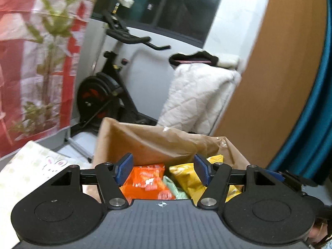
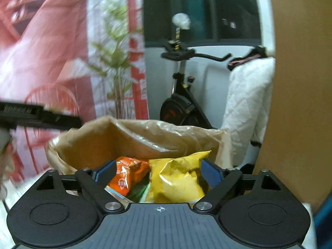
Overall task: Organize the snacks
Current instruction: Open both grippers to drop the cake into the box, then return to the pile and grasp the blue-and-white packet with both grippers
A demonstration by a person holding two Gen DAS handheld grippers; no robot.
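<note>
Grippers both over the open brown paper bag [image 1: 145, 141], pointing slightly down into it. Left gripper [image 1: 164, 171]: jaws about half open, blue pads [image 1: 124, 169] clear of everything, nothing held. Right gripper [image 2: 159, 172]: jaws wide, empty; yellow chip bag [image 2: 176, 178] sits between the pads, no visible pressure. Snacks all inside the bag: orange snack packet [image 1: 147, 180] left, yellow chip bag right, a green wrapper [image 1: 174, 188] between them.

An exercise bike [image 1: 108, 87] stands below a dark window [image 1: 166, 6], beside a red-patterned curtain [image 1: 31, 51].
</note>
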